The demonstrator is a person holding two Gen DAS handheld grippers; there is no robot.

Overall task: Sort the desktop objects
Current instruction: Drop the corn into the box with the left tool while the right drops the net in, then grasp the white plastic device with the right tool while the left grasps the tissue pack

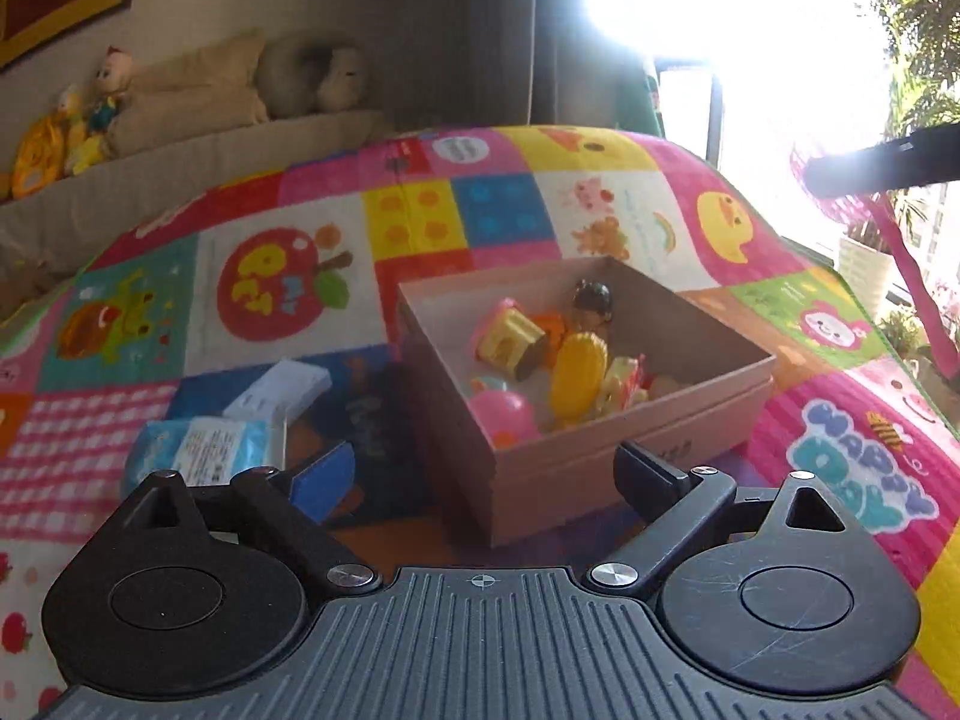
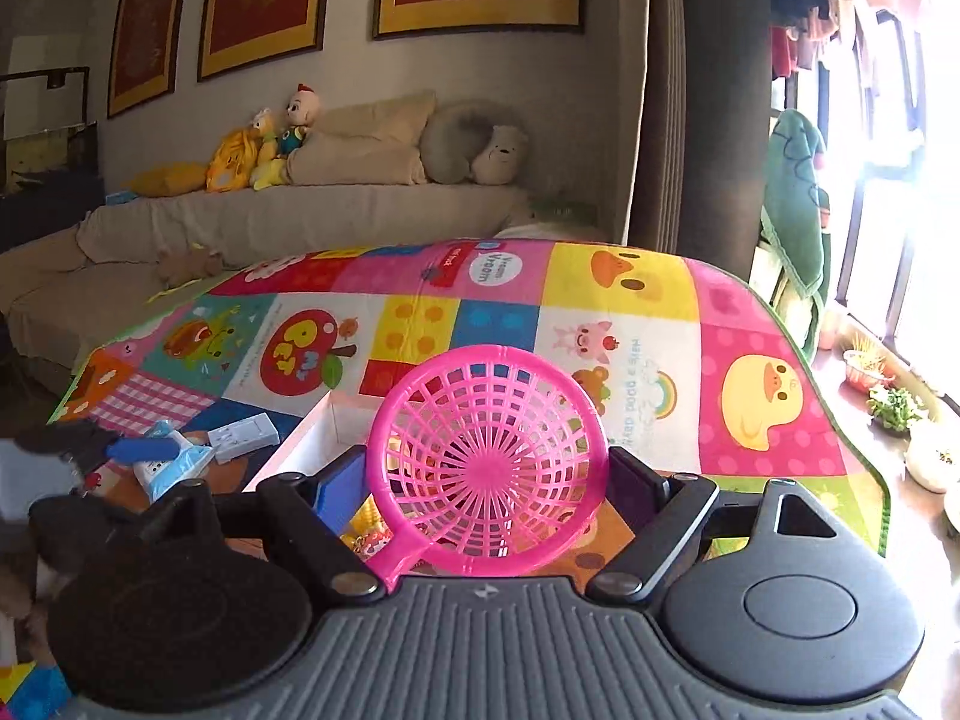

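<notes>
Pink plastic sieve (image 2: 487, 462) sat clamped across its round rim in the right gripper (image 2: 489, 483), directly above the cardboard box (image 1: 600, 456), handle trailing back, while the left gripper (image 1: 486, 474) stood open and empty beside the box.

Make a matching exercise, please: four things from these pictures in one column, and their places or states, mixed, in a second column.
Things:
1. pink sieve
2. yellow toy
3. blue tissue pack
4. left gripper

Places or states:
A. lies on the mat, left of the box
B. open, nothing between its jaws
C. inside the cardboard box
D. held between the right gripper's jaws

Pairs: 1-D, 2-C, 3-A, 4-B
</notes>
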